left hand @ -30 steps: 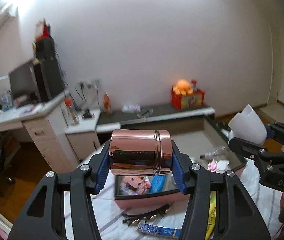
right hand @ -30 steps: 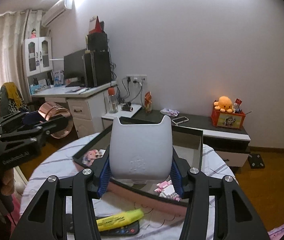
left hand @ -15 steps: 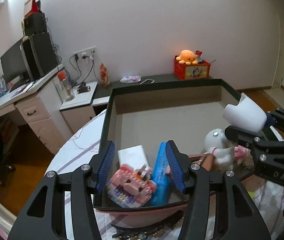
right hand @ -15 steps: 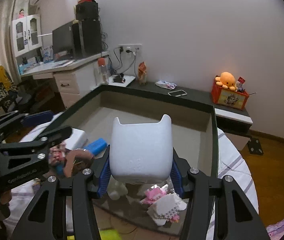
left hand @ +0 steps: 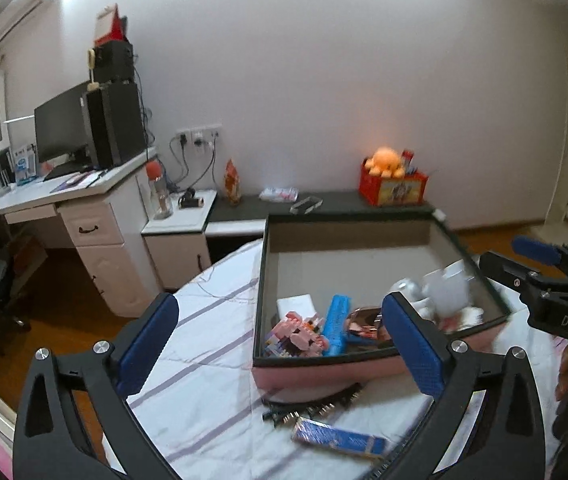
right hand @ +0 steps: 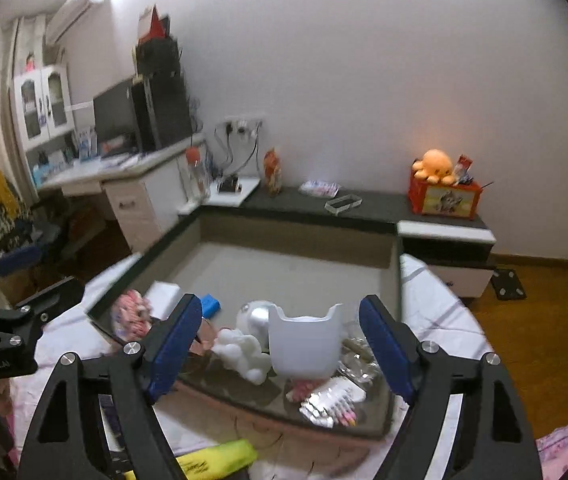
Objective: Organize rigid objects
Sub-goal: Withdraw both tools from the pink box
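Rose-gold canister point(left hand: 364, 322) lies in the box point(left hand: 261, 280) beside a blue case point(left hand: 336, 324) in the left wrist view; the left gripper point(left hand: 279, 340), having just opened, stands spread and empty. From the right wrist, the right gripper point(right hand: 279, 344) has just opened too, its 2 pads clear of the white cup point(right hand: 306, 346) standing in the box.

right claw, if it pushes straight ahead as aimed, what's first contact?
Probably the white plastic cat-eared cup, standing in the pink storage box between the right claw's open, just-widened jaws, untouched. Depth is unclear, so the white plush toy beside it might brush first.
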`<state>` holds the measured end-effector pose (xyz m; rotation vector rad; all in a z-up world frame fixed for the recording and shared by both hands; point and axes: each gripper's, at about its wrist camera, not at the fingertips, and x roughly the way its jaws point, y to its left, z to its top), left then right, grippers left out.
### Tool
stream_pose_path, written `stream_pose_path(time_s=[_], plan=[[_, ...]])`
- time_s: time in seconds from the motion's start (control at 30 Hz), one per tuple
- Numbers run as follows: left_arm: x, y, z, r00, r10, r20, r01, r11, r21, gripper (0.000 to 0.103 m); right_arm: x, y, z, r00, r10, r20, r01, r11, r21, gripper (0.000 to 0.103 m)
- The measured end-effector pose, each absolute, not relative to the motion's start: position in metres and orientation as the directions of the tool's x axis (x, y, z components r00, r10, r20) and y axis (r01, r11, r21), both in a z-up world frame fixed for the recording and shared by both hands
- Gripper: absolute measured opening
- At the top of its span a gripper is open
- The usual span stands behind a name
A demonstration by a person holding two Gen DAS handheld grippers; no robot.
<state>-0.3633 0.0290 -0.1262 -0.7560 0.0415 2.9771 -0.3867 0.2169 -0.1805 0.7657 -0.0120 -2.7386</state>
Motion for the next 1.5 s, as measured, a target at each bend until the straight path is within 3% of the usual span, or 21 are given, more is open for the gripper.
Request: stream_pose_path(time_s=[0.23,0.47,0.5,0.53,0.57,0.63,1.17,1.5], plan=[[-0.295,0.019,-0.096,-0.928,0.056,-0.369,-0.058,-0.998,-0.006,0.103,-0.310,0.223,-0.139,-0.883,-0.290,-0.370,0.274,-0.957,0.096,0.084],[-0.239,0.023,-0.083,-0.948,0.047,-0.315,-0.058,-0.998,0.024,0.103,-0.257,0.220,-0.125,-0.913,-0.254,-0.320,0.250,-0.967,0.056,0.085],[-0.230,0.022,-0.081,-0.950,0.047,-0.309,-0.058,-0.998,0.025,0.103,-0.249,0.220,-0.124,-0.918,-0.242,-0.314,0.239,-0.970,0.049,0.086],[-0.226,0.022,-0.080,-0.950,0.051,-0.309,-0.062,-0.998,0.025,0.103,-0.241,0.220,-0.123,-0.923,-0.229,-0.308,0.227,-0.973,0.040,0.099],[-0.220,0.022,-0.080,-0.949,0.053,-0.310,-0.065,-0.997,0.029,0.103,-0.235,0.220,-0.123,-0.931,-0.219,-0.291,0.219,-0.975,0.033,0.103],[-0.213,0.022,-0.079,-0.949,0.048,-0.311,-0.062,-0.997,0.035,0.103,-0.222,0.221,-0.121,-0.941,-0.211,-0.264,0.211,-0.977,0.028,0.103],[-0.196,0.024,-0.082,-0.939,0.052,-0.339,-0.080,-0.994,0.069,0.103,-0.195,0.218,-0.120,-0.935,-0.206,-0.288,0.211,-0.977,0.014,0.103],[-0.215,0.022,-0.119,-0.891,0.066,-0.449,-0.109,-0.992,0.071,0.103,-0.228,0.211,-0.164,-0.874,-0.189,-0.447,0.194,-0.980,0.036,0.103]])
